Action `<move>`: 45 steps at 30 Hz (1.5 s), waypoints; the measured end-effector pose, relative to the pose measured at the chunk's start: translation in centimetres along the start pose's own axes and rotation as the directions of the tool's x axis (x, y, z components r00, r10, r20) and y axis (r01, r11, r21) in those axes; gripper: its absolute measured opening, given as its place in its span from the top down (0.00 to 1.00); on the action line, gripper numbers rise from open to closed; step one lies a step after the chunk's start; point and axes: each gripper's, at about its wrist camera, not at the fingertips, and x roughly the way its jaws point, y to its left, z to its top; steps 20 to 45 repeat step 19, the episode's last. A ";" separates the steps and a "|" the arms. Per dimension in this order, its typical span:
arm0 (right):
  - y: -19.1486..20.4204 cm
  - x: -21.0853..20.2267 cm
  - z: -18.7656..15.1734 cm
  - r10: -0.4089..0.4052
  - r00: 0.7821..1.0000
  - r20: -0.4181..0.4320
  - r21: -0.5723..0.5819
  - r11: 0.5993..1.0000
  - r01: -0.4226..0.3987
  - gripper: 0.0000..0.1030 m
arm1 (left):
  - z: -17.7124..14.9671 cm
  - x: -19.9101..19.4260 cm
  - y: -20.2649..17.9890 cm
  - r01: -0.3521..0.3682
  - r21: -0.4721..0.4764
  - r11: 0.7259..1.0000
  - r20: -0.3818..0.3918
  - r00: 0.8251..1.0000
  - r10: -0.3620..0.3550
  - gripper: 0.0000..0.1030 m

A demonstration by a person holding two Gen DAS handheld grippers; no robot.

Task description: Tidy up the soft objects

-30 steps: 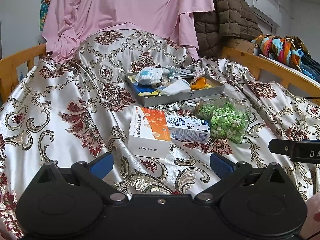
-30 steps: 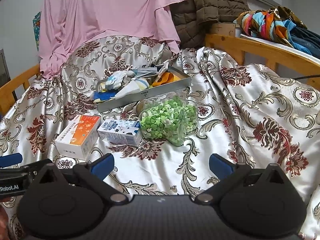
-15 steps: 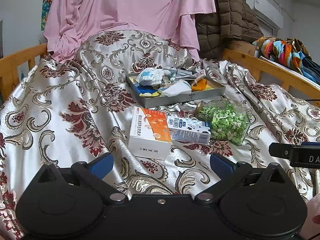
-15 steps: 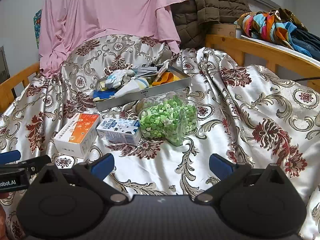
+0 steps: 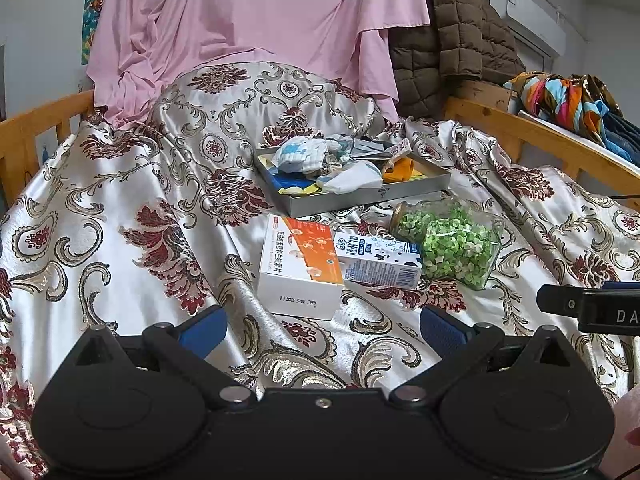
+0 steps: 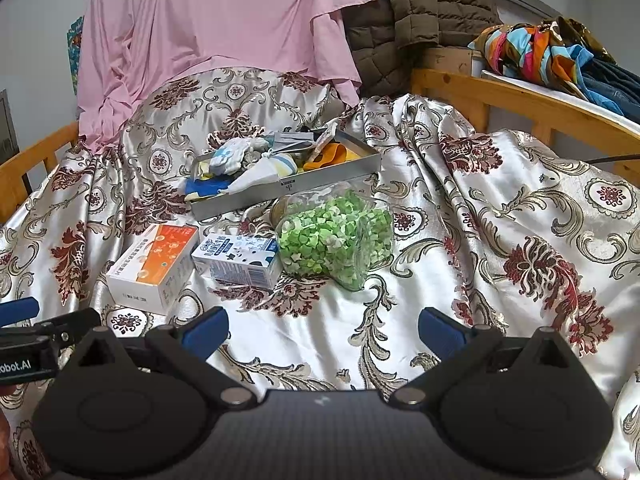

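Observation:
A grey metal tray [image 5: 408, 191] [image 6: 336, 174] lies on the satin bedspread, heaped with soft items: a white-and-blue sock bundle [image 5: 300, 154] [image 6: 234, 152], a white cloth [image 5: 354, 176], blue and orange pieces. In front of it lie an orange-and-white box [image 5: 300, 266] [image 6: 154, 268], a blue-and-white carton [image 5: 378, 260] [image 6: 238, 258] and a tipped jar of green bits [image 5: 456, 246] [image 6: 336, 236]. My left gripper [image 5: 322, 326] is open, low before the box, holding nothing. Wide open too, my right gripper [image 6: 324, 326] hovers before the jar, holding nothing.
Wooden bed rails [image 5: 532, 136] [image 6: 516, 98] run along both sides. A pink sheet [image 5: 248, 28] and a brown quilted jacket [image 5: 456, 36] hang behind. Colourful clothes [image 6: 540, 50] pile at the right. The other gripper's finger shows at each view's edge [image 5: 588, 306] [image 6: 36, 330].
Both grippers have drifted slightly backward and upward, so the objects sit a little lower and closer to centre. Nothing was grasped or moved on the bed.

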 end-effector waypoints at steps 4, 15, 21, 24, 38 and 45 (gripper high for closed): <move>0.0 0.0 0.0 -0.001 1.000 0.002 0.000 1.000 0.001 0.00 | 0.0 0.0 0.0 0.000 -0.002 1.000 0.000 1.000 0.000 0.01; 0.1 0.0 0.0 0.002 1.000 0.001 -0.002 1.000 -0.002 0.00 | 0.2 0.0 1.2 0.091 -0.127 0.988 -0.030 0.995 -0.095 0.01; 0.1 0.1 0.0 0.004 1.000 -0.002 -0.003 1.000 -0.004 0.00 | 0.1 -0.1 1.2 0.073 -0.111 0.991 -0.009 0.997 -0.074 0.01; 0.1 0.1 0.0 0.004 1.000 -0.002 -0.003 1.000 -0.004 0.00 | 0.1 -0.1 1.2 0.073 -0.111 0.991 -0.009 0.997 -0.074 0.01; 0.1 0.1 0.0 0.004 1.000 -0.002 -0.003 1.000 -0.004 0.00 | 0.1 -0.1 1.2 0.073 -0.111 0.991 -0.009 0.997 -0.074 0.01; 0.1 0.1 0.0 0.004 1.000 -0.002 -0.003 1.000 -0.004 0.00 | 0.1 -0.1 1.2 0.073 -0.111 0.991 -0.009 0.997 -0.074 0.01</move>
